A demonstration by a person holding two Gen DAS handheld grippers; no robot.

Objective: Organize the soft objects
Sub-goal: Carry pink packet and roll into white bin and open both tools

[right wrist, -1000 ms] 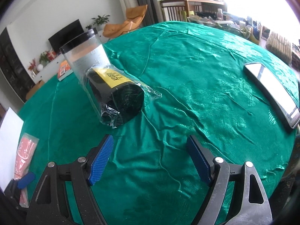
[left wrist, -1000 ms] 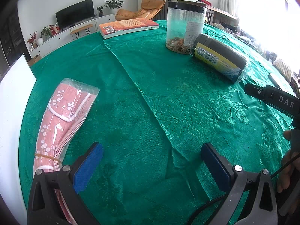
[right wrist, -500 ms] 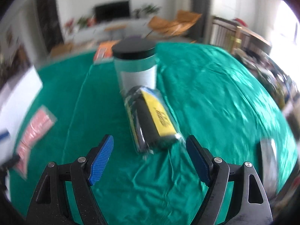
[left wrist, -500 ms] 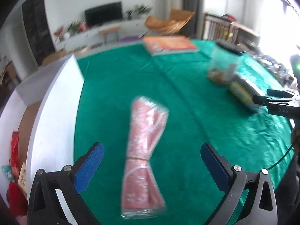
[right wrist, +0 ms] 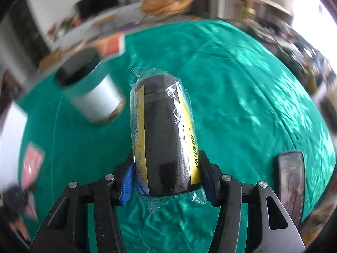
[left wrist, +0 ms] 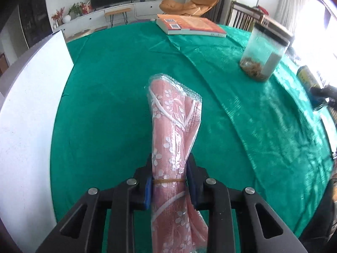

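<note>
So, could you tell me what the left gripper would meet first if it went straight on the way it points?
Probably the green tablecloth; the left gripper, shut on the pink plastic-wrapped cloth roll, angles down at bare cloth.

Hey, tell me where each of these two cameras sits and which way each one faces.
Left wrist: on the left gripper, looking down along its jaws, shut on the pink pack; no hand shows.
Right wrist: on the right gripper, looking down along its closing jaws, which flank the black roll; a blurred hand sits at the lower left edge.
Shared: green tablecloth, clear jar, orange book, and both soft packs.
</note>
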